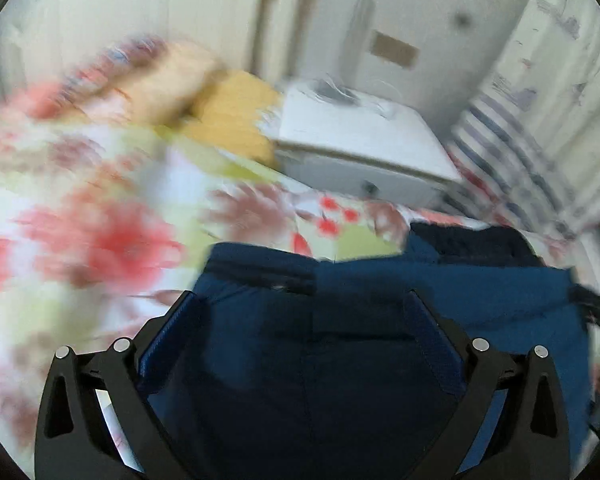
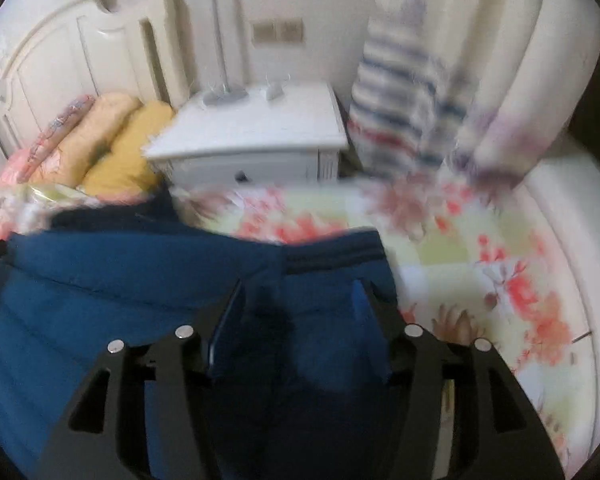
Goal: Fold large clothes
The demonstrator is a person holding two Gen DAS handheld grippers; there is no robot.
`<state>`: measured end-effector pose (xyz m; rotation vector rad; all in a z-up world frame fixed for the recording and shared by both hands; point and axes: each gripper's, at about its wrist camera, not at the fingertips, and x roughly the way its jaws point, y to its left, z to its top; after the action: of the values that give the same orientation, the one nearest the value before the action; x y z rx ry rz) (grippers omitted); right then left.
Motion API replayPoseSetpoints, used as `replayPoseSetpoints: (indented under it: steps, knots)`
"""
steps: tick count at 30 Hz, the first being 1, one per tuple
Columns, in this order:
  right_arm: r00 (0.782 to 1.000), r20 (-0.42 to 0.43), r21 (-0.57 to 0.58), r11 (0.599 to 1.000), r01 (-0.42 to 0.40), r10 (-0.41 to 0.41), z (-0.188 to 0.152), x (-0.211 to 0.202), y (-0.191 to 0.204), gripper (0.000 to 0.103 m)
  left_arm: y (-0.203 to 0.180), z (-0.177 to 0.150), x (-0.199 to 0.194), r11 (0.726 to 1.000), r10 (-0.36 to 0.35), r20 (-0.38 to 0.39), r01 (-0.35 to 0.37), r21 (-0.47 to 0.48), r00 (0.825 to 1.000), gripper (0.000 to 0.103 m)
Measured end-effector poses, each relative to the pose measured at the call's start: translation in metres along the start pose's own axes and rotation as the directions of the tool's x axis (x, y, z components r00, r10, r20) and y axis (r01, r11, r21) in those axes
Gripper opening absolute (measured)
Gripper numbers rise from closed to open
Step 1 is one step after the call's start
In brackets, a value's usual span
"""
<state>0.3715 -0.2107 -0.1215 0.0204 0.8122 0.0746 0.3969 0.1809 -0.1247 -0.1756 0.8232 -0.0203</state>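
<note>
A large dark blue garment (image 1: 440, 292) lies on a flower-printed bed sheet (image 1: 80, 240); it also shows in the right wrist view (image 2: 120, 272). My left gripper (image 1: 304, 300) is open, its jaws wide apart over the garment's left part, with cloth between them. My right gripper (image 2: 300, 296) is open over the garment's right edge, with cloth between its jaws. Both views are blurred by motion. The garment's near part is hidden under the grippers.
A white bedside cabinet (image 2: 252, 132) stands past the bed, with small grey items on top. Rolled pillows (image 2: 112, 140), yellow and peach, lie by the white headboard (image 2: 60, 60). A striped cloth (image 2: 400, 100) and curtains hang at the right.
</note>
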Motion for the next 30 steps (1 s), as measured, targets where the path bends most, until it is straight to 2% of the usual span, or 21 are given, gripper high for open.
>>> replayPoseSetpoints:
  steps: [2,3,5,7,8,9,10,12,14,16,18,19,21,22,25,27,30]
  knots:
    - [0.994,0.072,-0.043,0.996,-0.073,0.076,-0.004,-0.029,0.025,0.076,-0.025,-0.006,-0.028,0.997,-0.067,0.080,0.063,0.045,0.995,0.098]
    - [0.992,0.085,-0.079,0.993,-0.090,0.097,-0.008,-0.038,0.042,0.077,-0.044,-0.011,-0.038,0.994,-0.082,0.090,0.075,0.079,0.992,0.098]
    - [0.990,0.046,-0.185,0.975,-0.126,0.136,-0.021,-0.042,0.082,0.077,-0.078,-0.023,-0.042,0.988,-0.078,0.070,0.067,0.140,0.994,0.098]
    - [0.991,-0.017,-0.290,0.948,-0.130,0.130,-0.038,-0.031,0.114,0.077,-0.114,-0.041,-0.028,0.973,-0.032,0.015,0.028,0.227,0.999,0.098]
    - [0.994,-0.053,-0.330,0.938,-0.109,0.097,-0.046,-0.019,0.126,0.077,-0.125,-0.051,-0.013,0.963,0.023,-0.015,-0.018,0.269,1.000,0.098]
    - [0.995,-0.075,-0.354,0.931,-0.087,0.065,-0.054,-0.009,0.131,0.079,-0.128,-0.058,-0.001,0.955,0.062,-0.045,-0.046,0.293,0.997,0.098]
    - [0.995,-0.069,-0.336,0.938,-0.090,0.071,-0.057,-0.006,0.130,0.081,-0.126,-0.064,0.009,0.956,0.063,-0.065,-0.041,0.290,0.996,0.099]
    - [0.992,-0.088,-0.268,0.957,-0.112,0.092,-0.052,-0.008,0.114,0.081,-0.113,-0.064,0.005,0.975,0.011,-0.075,0.006,0.224,0.997,0.099]
    - [0.997,-0.058,-0.248,0.966,-0.070,0.058,-0.049,-0.014,0.097,0.081,-0.096,-0.062,-0.007,0.977,0.030,-0.045,-0.020,0.211,0.999,0.099]
    - [1.000,-0.023,-0.191,0.982,-0.015,0.010,-0.044,-0.017,0.063,0.081,-0.072,-0.059,-0.024,0.977,0.088,0.032,-0.093,0.190,0.996,0.099]
    - [0.999,-0.030,-0.080,0.996,0.035,-0.038,-0.044,-0.010,0.019,0.081,-0.039,-0.054,-0.027,0.986,0.107,0.032,-0.110,0.127,0.994,0.098]
    - [0.999,-0.043,-0.036,0.999,0.027,-0.029,-0.048,-0.005,0.004,0.081,-0.021,-0.054,-0.022,0.994,0.078,-0.011,-0.078,0.070,0.997,0.098]
    - [0.994,-0.048,0.078,0.993,-0.090,0.094,-0.056,0.007,-0.023,0.083,0.004,-0.054,-0.006,0.999,-0.028,-0.081,0.024,-0.040,0.996,0.098]
    - [0.992,-0.035,0.112,0.986,-0.120,0.125,-0.059,0.009,-0.030,0.083,0.007,-0.055,-0.005,0.997,-0.046,-0.062,0.042,-0.058,0.997,0.098]
    - [0.996,-0.024,0.077,0.994,-0.082,0.084,-0.061,0.009,-0.024,0.083,-0.002,-0.056,-0.002,1.000,0.008,-0.041,-0.009,-0.022,0.999,0.098]
    - [0.992,-0.018,0.108,0.987,-0.120,0.122,-0.063,0.010,-0.032,0.083,-0.003,-0.056,-0.002,1.000,0.018,-0.030,-0.019,-0.025,0.999,0.098]
    - [0.985,-0.010,0.150,0.974,-0.171,0.174,-0.064,0.013,-0.040,0.084,0.001,-0.058,-0.004,0.998,-0.020,-0.016,0.019,-0.062,1.000,0.098]
